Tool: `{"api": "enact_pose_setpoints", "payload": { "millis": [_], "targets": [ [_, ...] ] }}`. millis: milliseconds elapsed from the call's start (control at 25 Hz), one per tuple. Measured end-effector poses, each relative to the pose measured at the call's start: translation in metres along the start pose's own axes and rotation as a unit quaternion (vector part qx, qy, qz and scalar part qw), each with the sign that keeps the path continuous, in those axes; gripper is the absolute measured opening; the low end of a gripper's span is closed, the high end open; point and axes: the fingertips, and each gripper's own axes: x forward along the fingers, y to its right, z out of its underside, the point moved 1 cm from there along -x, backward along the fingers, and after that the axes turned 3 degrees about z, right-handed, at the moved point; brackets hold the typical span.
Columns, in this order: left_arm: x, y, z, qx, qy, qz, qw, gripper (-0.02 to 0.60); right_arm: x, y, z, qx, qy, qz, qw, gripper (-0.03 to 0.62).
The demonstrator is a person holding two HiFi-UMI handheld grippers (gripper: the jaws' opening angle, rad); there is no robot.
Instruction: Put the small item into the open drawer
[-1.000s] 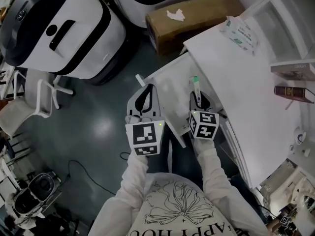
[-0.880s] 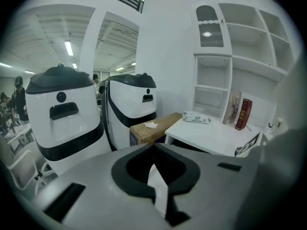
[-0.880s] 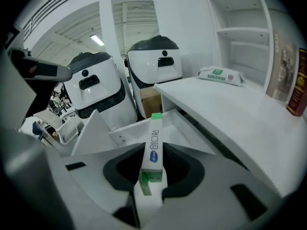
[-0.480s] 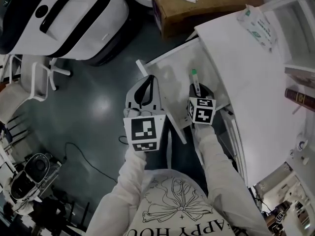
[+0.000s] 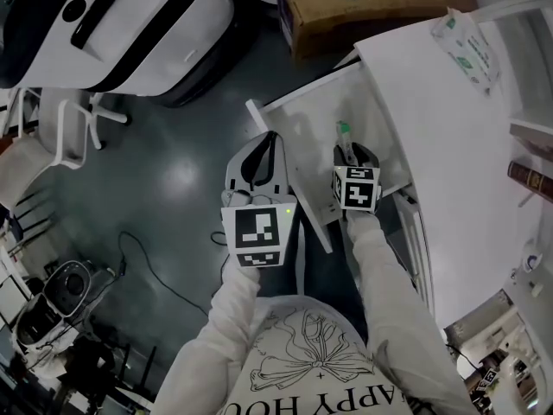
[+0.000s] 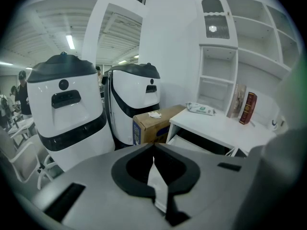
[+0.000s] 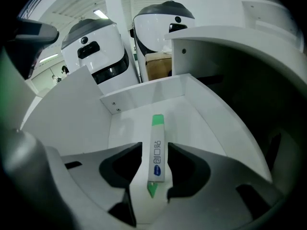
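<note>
- Right gripper [image 7: 154, 146]: I see its 2 jaws opening, with a thin gap on each side of the small item [image 7: 156, 157], so the pads are not pressing on it.
- Small item: a narrow white strip with green ends and blue print. It lies lengthwise between the right jaws, its far green end pointing straight ahead of the gripper and past the jaw tips.
- Drawer [image 7: 192, 109]: open and white. Its floor lies directly beneath and ahead of the right gripper, and its walls rise on both sides of the jaws. In the head view the item [image 5: 343, 137] sits over the drawer [image 5: 302, 124], just beyond the right gripper [image 5: 350, 154].
- Marker cube [image 5: 357, 188]: mounted on the rear of the right gripper, toward my sleeve.
- Left gripper [image 6: 153, 146]: its jaws meet at the tips and hold nothing. In the head view it [image 5: 272, 141] hangs beside the right gripper, just outside the drawer's left wall, over the dark floor [image 5: 173, 180].
- Desk top [image 5: 432, 128]: white, to the right of the right gripper, above the drawer.
- Wipes packet [image 5: 467, 46] and book [image 5: 531, 180]: on the desk, well apart from both grippers.
- Cardboard box [image 5: 363, 7]: on the floor beyond the drawer's far end.
- White robot unit [image 5: 130, 33]: standing far ahead and left of the left gripper.
</note>
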Motion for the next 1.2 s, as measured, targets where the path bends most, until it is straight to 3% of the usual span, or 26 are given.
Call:
{"api": "enact_pose_setpoints", "payload": {
  "millis": [240, 600, 760, 920, 1200],
  "targets": [
    [-0.003, -0.004, -0.012, -0.003, 0.011, -0.005, 0.9999, 0.008, -0.023, 0.002, -0.028, 0.008, 0.045, 0.004, 0.999, 0.18],
    [-0.031, 0.005, -0.068, 0.011, 0.06, 0.004, 0.9982, 0.008, -0.125, -0.006, -0.112, 0.031, 0.181, 0.011, 0.983, 0.141],
    [-0.05, 0.012, -0.1, 0.022, 0.094, 0.011, 0.9953, 0.008, -0.185, -0.005, -0.147, 0.045, 0.25, 0.023, 0.967, 0.113],
    [-0.066, 0.019, -0.138, 0.038, 0.143, 0.019, 0.9888, 0.008, -0.247, 0.001, -0.188, 0.055, 0.333, 0.041, 0.941, 0.081],
    [-0.116, 0.033, -0.179, 0.04, 0.198, 0.025, 0.9791, 0.008, -0.344, -0.002, -0.212, 0.049, 0.414, 0.062, 0.907, 0.055]
  ]
}}
